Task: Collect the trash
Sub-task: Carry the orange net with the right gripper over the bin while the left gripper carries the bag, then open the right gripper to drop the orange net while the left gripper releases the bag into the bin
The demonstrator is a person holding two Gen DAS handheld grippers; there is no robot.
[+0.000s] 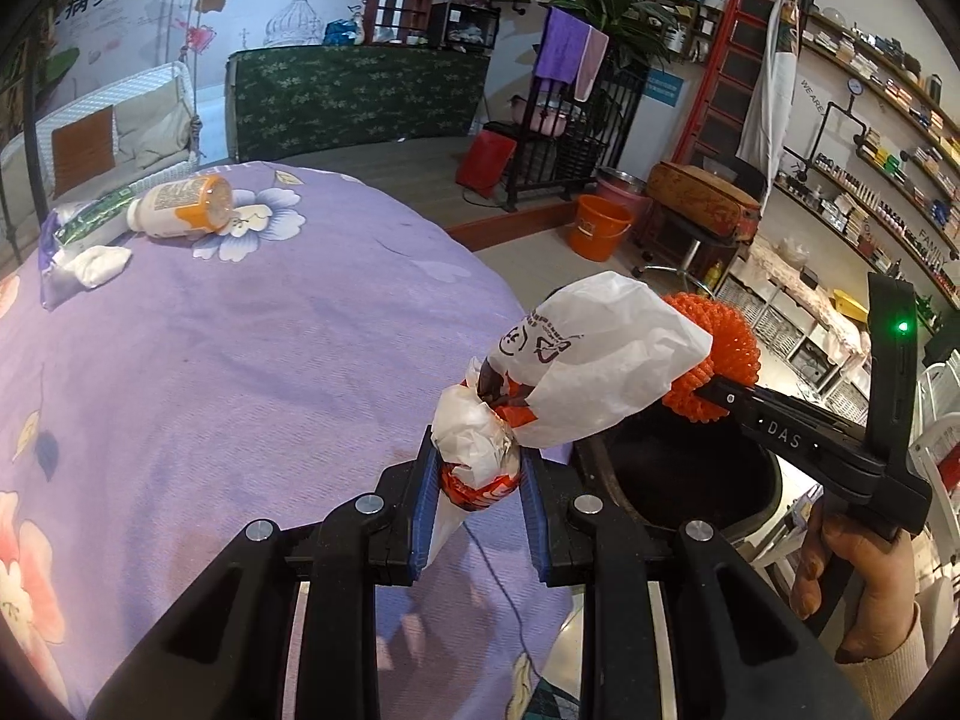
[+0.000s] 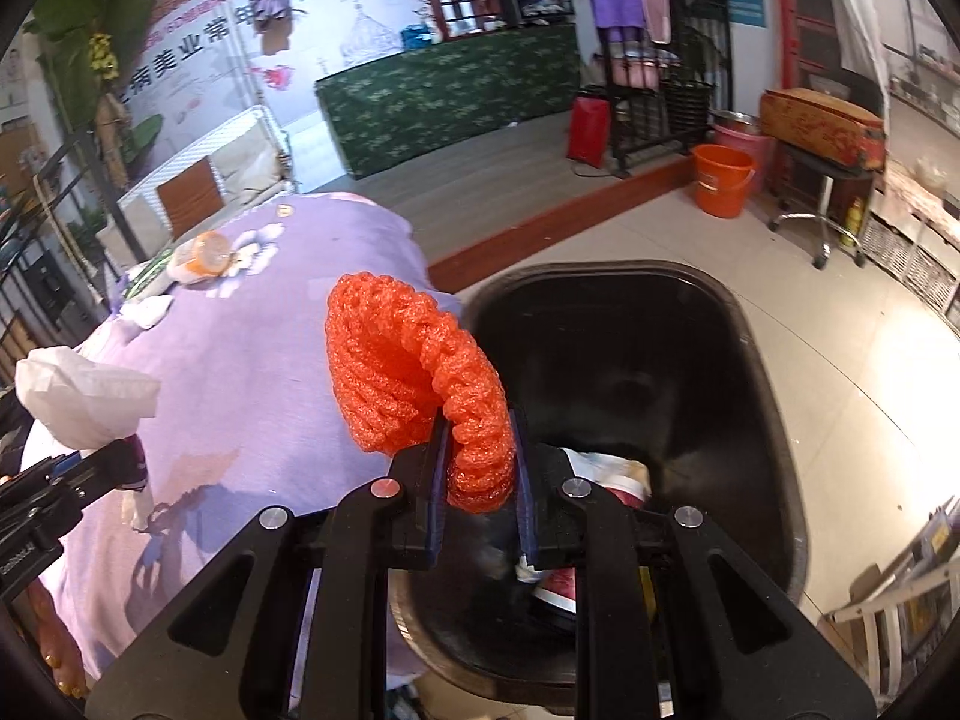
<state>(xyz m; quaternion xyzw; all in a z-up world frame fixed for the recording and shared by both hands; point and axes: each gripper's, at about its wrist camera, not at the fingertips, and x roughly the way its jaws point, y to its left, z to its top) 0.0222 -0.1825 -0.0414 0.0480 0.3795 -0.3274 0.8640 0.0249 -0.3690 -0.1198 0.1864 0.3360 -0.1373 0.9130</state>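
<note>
We look from each wrist down along its own fingers, tilted steeply and very near them. Our left view faces across the purple bedspread (image 1: pixel 252 330) toward its far edge; our right view faces the black bin (image 2: pixel 648 372) just beside the bed's right edge. Both share bedspread, bin and orange bucket (image 1: pixel 602 227).

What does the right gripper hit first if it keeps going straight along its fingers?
Probably the black trash bin: the right gripper, shut on the orange foam net, points down into its open mouth, likely meeting the trash inside. Depth unclear.
</note>
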